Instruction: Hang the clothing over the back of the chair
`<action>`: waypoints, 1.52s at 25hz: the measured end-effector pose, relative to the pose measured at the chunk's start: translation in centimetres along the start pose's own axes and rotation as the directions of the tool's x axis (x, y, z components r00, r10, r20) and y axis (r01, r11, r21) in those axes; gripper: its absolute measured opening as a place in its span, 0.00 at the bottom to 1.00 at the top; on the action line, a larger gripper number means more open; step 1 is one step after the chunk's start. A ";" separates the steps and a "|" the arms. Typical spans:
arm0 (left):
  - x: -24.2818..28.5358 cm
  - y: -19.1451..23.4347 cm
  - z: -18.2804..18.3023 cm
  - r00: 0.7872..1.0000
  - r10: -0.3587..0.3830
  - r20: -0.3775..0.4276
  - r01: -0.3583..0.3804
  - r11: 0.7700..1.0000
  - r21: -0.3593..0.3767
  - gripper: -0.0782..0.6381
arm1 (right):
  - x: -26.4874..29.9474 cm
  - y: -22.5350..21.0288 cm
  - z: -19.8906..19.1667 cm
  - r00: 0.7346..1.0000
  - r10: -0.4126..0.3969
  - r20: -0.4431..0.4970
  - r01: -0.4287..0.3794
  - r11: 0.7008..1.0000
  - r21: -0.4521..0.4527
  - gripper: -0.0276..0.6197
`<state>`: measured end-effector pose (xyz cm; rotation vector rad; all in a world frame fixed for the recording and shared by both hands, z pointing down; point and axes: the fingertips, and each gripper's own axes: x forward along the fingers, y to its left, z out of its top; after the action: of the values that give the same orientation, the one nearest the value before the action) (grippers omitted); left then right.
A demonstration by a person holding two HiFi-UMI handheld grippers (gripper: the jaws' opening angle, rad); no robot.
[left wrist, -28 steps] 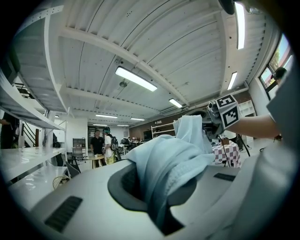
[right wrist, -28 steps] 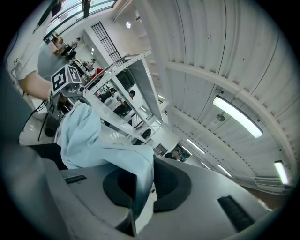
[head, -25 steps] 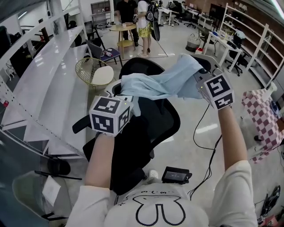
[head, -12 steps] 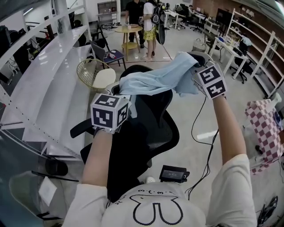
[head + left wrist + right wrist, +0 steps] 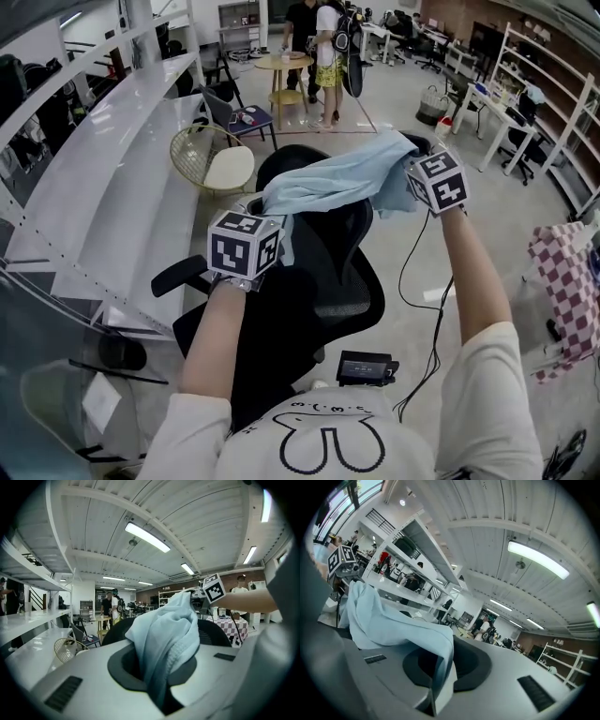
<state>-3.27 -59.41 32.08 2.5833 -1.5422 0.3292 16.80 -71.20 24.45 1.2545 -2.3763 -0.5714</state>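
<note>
A light blue garment point(image 5: 333, 182) is stretched between my two grippers, over the top of a black mesh office chair point(image 5: 323, 272). My left gripper point(image 5: 272, 208) is shut on one end of the cloth point(image 5: 164, 644) at the chair back's left side. My right gripper point(image 5: 405, 176) is shut on the other end point(image 5: 417, 630), higher up at the chair's right. The cloth's middle sags onto the chair's top edge point(image 5: 298, 157). In each gripper view the fabric comes out from between the closed jaws.
A long white shelf unit point(image 5: 103, 187) runs along the left. A wire chair with a cream cushion point(image 5: 214, 159) stands beyond the office chair. People stand by a round table point(image 5: 286, 64) at the back. A black device point(image 5: 366, 368) and cable lie on the floor; a checkered cloth point(image 5: 567, 286) is at right.
Both grippers have moved forward and lower with the garment, so that it now lies closer over the chair's top. Both stay shut on the cloth.
</note>
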 end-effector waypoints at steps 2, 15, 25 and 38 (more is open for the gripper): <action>0.6 0.1 -1.0 1.000 -0.009 -0.021 0.009 1.000 -0.014 0.16 | 0.9 0.3 -1.3 1.000 0.011 -0.015 -0.010 0.999 0.030 0.11; 2.9 -0.7 -6.1 0.990 -0.075 -0.119 0.070 0.996 -0.053 0.17 | 4.0 5.0 -9.4 0.987 0.135 -0.088 -0.115 0.972 0.204 0.11; 3.3 -2.3 -9.1 0.960 -0.164 -0.225 0.160 0.986 -0.036 0.29 | 4.3 12.1 -12.3 0.936 0.344 -0.081 -0.308 0.907 0.286 0.11; 2.5 -4.1 -9.6 0.939 -0.216 -0.268 0.228 0.974 0.014 0.57 | 3.4 14.7 -12.9 0.921 0.382 -0.076 -0.334 0.874 0.352 0.16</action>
<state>0.32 -57.58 42.06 2.5839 -1.1546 0.6598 11.70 -68.68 43.42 0.8959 -2.5612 0.0401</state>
